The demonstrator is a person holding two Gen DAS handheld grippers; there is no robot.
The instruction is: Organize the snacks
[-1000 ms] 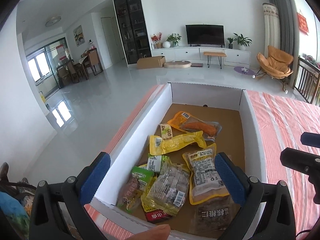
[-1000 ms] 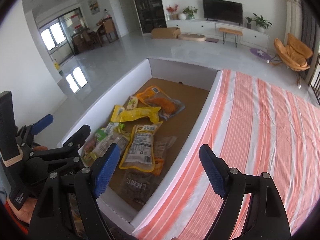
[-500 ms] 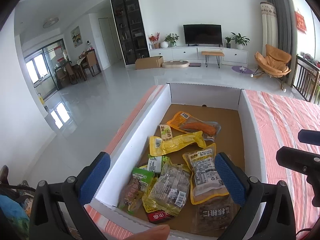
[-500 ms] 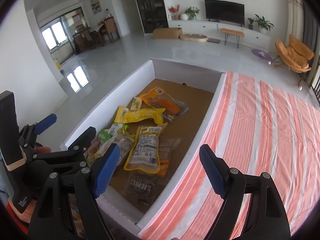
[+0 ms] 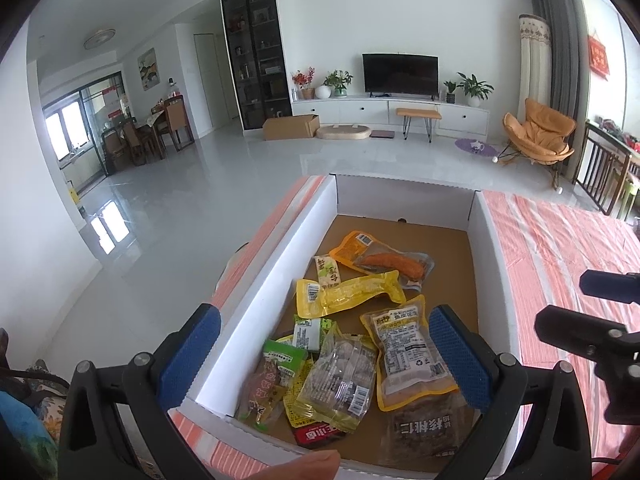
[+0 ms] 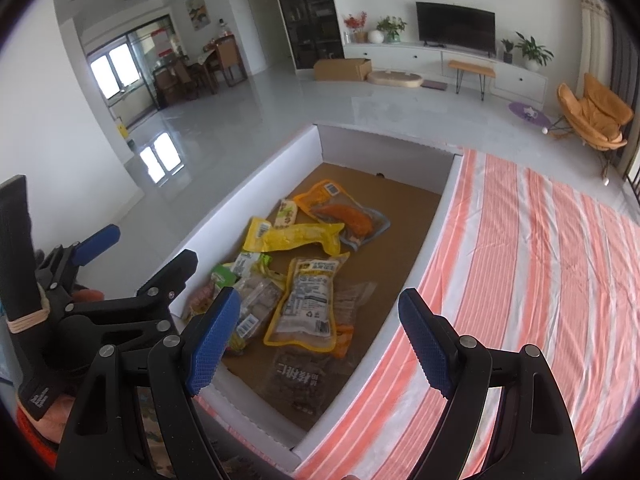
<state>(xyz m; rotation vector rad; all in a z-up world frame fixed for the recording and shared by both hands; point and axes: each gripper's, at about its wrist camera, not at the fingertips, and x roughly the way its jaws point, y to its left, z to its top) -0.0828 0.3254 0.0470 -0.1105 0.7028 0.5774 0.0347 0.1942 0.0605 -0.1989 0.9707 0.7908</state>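
Observation:
A white shallow box [image 5: 276,276] [image 6: 434,216] with a brown cardboard floor holds several snack packets. Among them are a long yellow packet [image 5: 348,294] [image 6: 292,236], an orange sausage packet [image 5: 384,260] [image 6: 344,212], a yellow-edged peanut packet [image 5: 408,356] [image 6: 310,298] and a dark walnut packet [image 5: 424,428] [image 6: 300,376]. My left gripper [image 5: 320,356] hovers open over the near end of the box, nothing between its blue pads. My right gripper [image 6: 320,340] is open above the box's near right wall, empty. The left gripper [image 6: 132,256] shows at the left of the right wrist view.
An orange-and-white striped cloth [image 6: 540,264] [image 5: 560,248] covers the table to the right of the box. A fingertip [image 5: 304,466] shows at the bottom edge of the left wrist view. Beyond the table lies a glossy white floor [image 5: 180,184] with a TV unit and chair far off.
Both views have shifted only slightly; the snack packets and both grippers' openings look the same as before.

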